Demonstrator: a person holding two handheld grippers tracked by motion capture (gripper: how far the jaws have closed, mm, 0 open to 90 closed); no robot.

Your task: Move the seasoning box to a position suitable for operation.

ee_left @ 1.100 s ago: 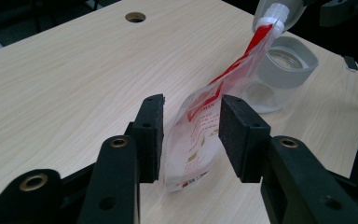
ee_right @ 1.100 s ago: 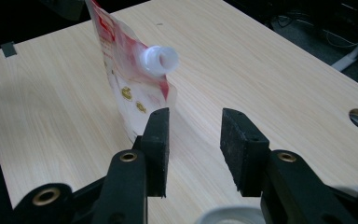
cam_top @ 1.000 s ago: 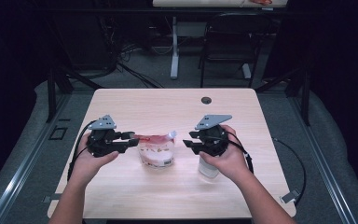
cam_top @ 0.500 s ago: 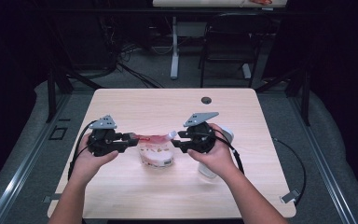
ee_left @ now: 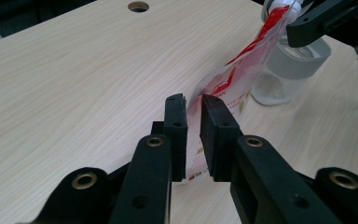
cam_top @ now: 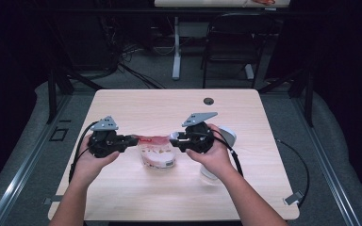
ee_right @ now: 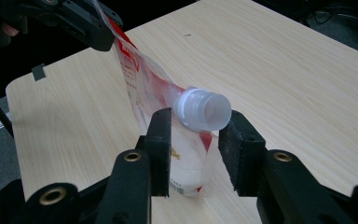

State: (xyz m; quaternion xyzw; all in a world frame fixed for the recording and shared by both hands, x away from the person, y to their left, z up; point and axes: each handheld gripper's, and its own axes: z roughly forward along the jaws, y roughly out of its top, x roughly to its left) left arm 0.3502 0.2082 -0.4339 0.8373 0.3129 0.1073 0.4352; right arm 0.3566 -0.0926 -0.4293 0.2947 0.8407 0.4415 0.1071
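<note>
A red and white refill pouch (cam_top: 156, 153) stands on the table (cam_top: 169, 108) between my two grippers. My left gripper (cam_top: 135, 140) has just been closing and is shut on the pouch's upper left corner; the film (ee_left: 233, 79) is pinched between its jaws (ee_left: 193, 105). My right gripper (cam_top: 173, 139) has also been closing, and its pads meet the sides of the pouch's white spout cap (ee_right: 203, 112), which sits between its jaws (ee_right: 198, 121). The pouch (ee_right: 140, 84) leans, stretched between the two grips.
A frosted open jar (ee_left: 289, 70) with some white powder stands just behind my right hand (cam_top: 227, 135). A round cable hole (cam_top: 209, 100) lies near the table's far edge. Cables trail from both grippers. Chairs and desk legs stand beyond the table.
My right gripper has moved left from above the jar to the pouch's spout, and its jaws now hold the cap. The left gripper's jaws have closed on the pouch's corner.
</note>
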